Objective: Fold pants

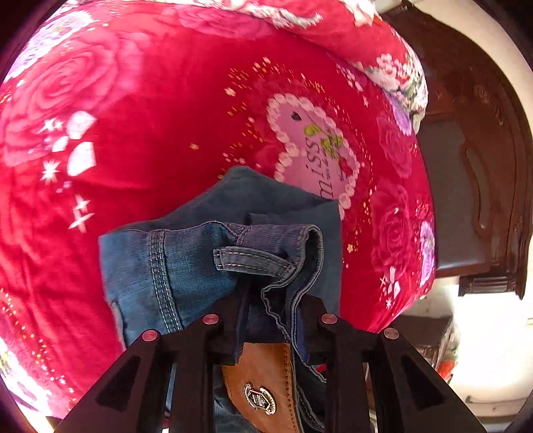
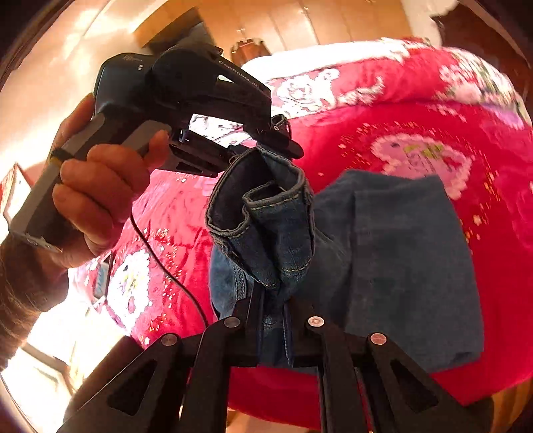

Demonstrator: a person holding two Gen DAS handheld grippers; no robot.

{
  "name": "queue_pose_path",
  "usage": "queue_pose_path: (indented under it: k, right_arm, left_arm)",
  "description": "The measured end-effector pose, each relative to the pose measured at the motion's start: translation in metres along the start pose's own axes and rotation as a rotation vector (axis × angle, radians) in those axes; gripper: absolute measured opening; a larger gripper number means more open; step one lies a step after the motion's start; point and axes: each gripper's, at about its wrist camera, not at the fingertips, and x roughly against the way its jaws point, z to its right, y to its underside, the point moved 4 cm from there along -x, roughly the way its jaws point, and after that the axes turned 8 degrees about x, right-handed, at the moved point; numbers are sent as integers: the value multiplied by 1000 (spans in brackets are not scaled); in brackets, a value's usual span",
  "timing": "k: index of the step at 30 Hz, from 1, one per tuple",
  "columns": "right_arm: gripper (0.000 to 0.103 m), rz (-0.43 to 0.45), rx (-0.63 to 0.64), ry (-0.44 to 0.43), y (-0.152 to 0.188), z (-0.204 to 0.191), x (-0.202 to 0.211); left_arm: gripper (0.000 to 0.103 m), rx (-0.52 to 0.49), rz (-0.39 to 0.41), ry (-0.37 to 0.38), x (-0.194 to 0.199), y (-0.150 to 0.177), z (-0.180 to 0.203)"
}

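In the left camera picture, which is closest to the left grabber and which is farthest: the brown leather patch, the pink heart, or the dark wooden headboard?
From the left gripper:
1. Brown leather patch on the blue denim jeans, right between its fingers.
2. Pink heart print on the red floral blanket, ahead.
3. Dark wooden headboard, far right.

We see a bed under a red rose-print blanket [image 1: 166, 150], a dark carved wooden headboard [image 1: 483, 166], and sunlit wooden wardrobe doors [image 2: 299, 20].

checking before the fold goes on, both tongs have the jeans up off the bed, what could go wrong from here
1. The left tongs pinch only bunched waistband beside the belt loop; the denim may slip out.
2. The jeans hang crumpled between both tongs, so the fold could land uneven on the red blanket.
3. The black cable dangles near the right tongs and might snag.
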Motion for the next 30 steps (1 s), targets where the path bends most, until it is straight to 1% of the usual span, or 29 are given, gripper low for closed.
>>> queue_pose_path:
  k: [3, 5, 6, 7, 8, 9, 10, 12, 14, 15, 16, 17, 19, 21, 23, 25, 27, 29, 30]
  right_arm:
    - [8, -33, -199, -23, 22, 45, 3]
    - [9, -55, -323, -42, 38, 70, 4]
    - [9, -74, -397, -65, 47, 83, 2]
    - [13, -81, -457, -86, 54, 93, 0]
    - [14, -82, -517, -107, 60, 103, 1]
    - [14, -82, -554, -132, 63, 109, 0]
    - [15, -79, -575, -143, 65, 112, 1]
    - [17, -83, -584, -159, 65, 113, 1]
    - [21, -85, -580, -169, 65, 113, 3]
    - [22, -84, -579, -173, 65, 114, 6]
    - [23, -85, -577, -174, 65, 114, 8]
    - [24, -85, -573, -170, 66, 115, 11]
    - [24, -78, -556, -161, 66, 117, 21]
    - [24, -45, -533, -129, 67, 124, 39]
    - [25, 0, -524, -92, 65, 128, 56]
    - [30, 37, -538, -70, 54, 146, 65]
    - [32, 58, -562, -84, 35, 161, 63]
    - [32, 50, -551, -121, 15, 169, 50]
    - [33, 52, -537, -123, 2, 172, 42]
  left_arm:
    - [26, -13, -100, -55, -64, 4, 28]
    - [27, -12, -150, -101, -100, 8, 38]
    - [29, -19, -157, -133, -112, 9, 41]
    - [31, -35, -148, -170, -119, 9, 44]
    - [32, -50, -144, -187, -124, 7, 47]
    - [34, -60, -147, -194, -125, 6, 51]
    - [34, -63, -158, -184, -123, 5, 54]
    - [34, -67, -185, -133, -117, 2, 58]
    - [36, -79, -174, -101, -100, -3, 58]
    - [39, -83, -157, -86, -90, -6, 57]
    - [45, -83, -139, -72, -78, -8, 54]
    - [48, -77, -124, -59, -68, -8, 49]
    - [59, -53, -85, -31, -47, -10, 34]
    - [63, -25, -46, -14, -29, -10, 12]
    - [65, 24, -26, -3, -21, -3, -13]
    - [66, 86, -22, 9, -21, 2, -39]
    - [66, 161, -36, 38, -29, 7, -60]
    - [66, 232, -43, 80, -36, 13, -73]
    - [66, 251, -34, 101, -36, 14, -80]
